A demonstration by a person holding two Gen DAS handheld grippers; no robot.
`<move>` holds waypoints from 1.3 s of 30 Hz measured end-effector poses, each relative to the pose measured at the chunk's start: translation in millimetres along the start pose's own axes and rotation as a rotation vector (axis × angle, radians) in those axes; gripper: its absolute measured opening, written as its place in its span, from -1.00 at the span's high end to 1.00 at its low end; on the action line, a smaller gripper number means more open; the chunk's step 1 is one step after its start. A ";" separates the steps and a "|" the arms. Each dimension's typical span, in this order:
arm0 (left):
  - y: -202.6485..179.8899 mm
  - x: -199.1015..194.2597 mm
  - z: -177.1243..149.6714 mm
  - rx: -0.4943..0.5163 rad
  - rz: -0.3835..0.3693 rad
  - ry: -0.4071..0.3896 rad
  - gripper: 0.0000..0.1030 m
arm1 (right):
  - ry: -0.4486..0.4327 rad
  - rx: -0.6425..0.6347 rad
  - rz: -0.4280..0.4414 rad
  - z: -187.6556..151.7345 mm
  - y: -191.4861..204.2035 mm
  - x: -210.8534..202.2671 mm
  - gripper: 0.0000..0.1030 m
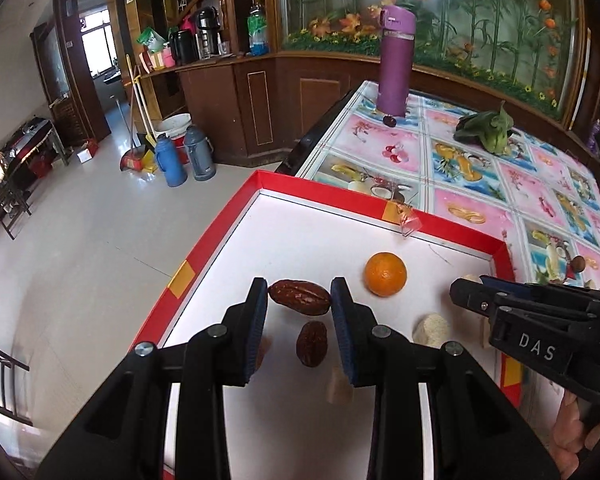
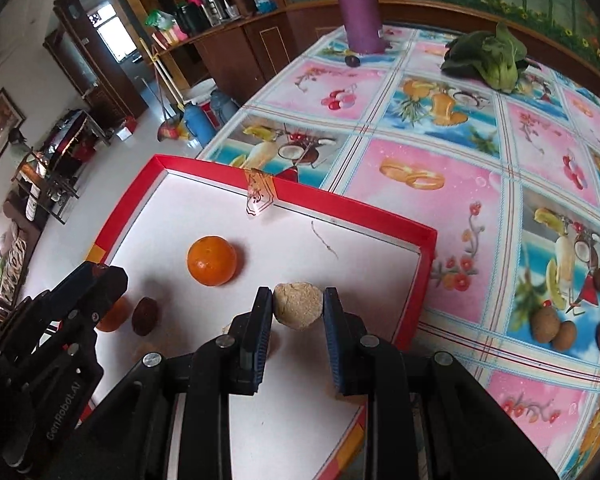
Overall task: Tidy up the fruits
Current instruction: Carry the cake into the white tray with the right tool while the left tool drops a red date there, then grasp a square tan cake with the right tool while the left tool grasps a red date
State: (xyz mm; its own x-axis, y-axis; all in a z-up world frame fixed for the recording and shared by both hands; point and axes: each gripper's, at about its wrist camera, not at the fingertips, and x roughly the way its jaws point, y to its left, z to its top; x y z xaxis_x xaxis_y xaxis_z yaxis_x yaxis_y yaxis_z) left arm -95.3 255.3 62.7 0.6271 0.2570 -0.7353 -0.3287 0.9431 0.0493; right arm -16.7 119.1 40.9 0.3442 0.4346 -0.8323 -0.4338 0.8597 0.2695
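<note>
Wrinkled red date (image 1: 299, 297) pinched in left gripper (image 1: 299, 300), pale beige fruit (image 2: 298, 307) clamped by right gripper (image 2: 296, 308), orange (image 2: 212, 261) loose on white floor of red-rimmed tray (image 2: 352, 204).

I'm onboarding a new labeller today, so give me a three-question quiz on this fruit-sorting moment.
1. True or false: the left gripper holds the orange.
2. What sits between the right gripper jaws? A) beige lump B) purple bottle C) leafy greens
3. Fill in: the white tray has a ____ rim.

Key: 1 false, it holds a red date; 2 A; 3 red.
</note>
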 end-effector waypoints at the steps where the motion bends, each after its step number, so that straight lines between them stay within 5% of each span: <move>1: -1.2 2.6 0.5 0.002 0.007 0.010 0.33 | 0.007 0.003 0.001 -0.3 1.5 3.0 0.53; 14: -6.1 26.2 -4.3 0.009 0.042 0.101 0.30 | 0.027 -0.042 -0.049 -3.0 16.6 12.5 0.51; 17: -7.6 23.0 -4.2 0.017 0.055 0.093 -0.08 | 0.012 -0.067 -0.061 -3.3 19.0 11.6 0.51; 26: -1.7 -2.5 -0.5 -0.017 0.056 0.052 -0.36 | -0.126 -0.065 0.024 -3.1 2.6 -34.9 0.41; 32: -12.2 -47.1 5.0 -0.014 0.030 -0.067 -0.62 | -0.244 -0.032 -0.014 -29.3 -53.1 -92.3 0.34; 39: -82.7 -61.1 -5.4 0.143 -0.096 -0.065 -0.64 | -0.270 0.125 -0.157 -73.4 -162.3 -134.4 0.30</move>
State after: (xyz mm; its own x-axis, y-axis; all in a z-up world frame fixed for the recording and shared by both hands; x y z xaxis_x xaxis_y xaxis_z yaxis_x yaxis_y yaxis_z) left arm -110.3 160.4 99.9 0.6965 0.1727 -0.6964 -0.1643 0.9832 0.0795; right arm -53.6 -98.5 73.5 0.6143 0.3350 -0.7144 -0.2581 0.9409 0.2193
